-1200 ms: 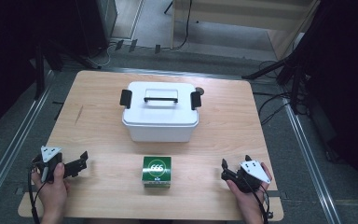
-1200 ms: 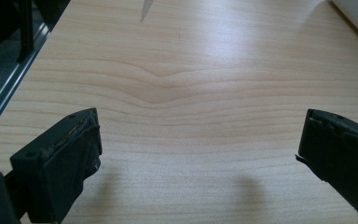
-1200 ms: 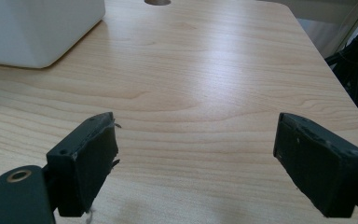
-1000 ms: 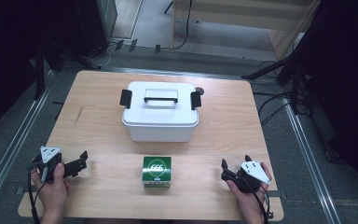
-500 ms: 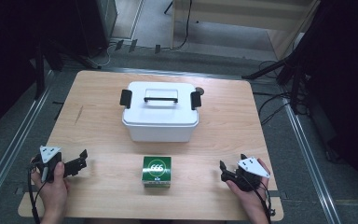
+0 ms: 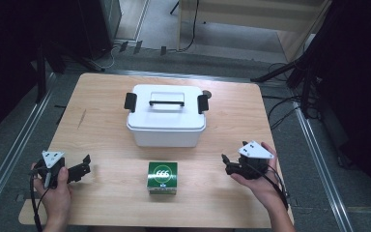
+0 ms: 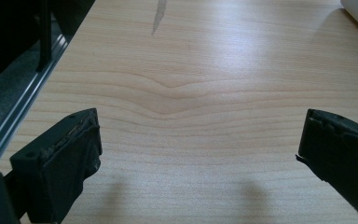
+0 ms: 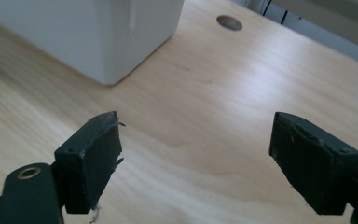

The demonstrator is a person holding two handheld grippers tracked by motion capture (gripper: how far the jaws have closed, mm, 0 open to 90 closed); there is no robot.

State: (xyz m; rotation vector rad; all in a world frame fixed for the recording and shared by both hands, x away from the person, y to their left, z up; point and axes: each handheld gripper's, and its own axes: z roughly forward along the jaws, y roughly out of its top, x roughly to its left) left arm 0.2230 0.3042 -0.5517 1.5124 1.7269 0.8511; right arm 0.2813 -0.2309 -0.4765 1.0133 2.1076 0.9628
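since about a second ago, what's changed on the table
The right gripper has lifted a little off the table and edged toward the green box, its jaws open with nothing between them. The left gripper kept its place, jaws open and empty. The green box and the white lidded container have not moved.

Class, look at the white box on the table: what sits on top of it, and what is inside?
The white box carries a closed lid with a dark handle and a black clip at each end. The lid covers the inside, so any contents cannot be seen.
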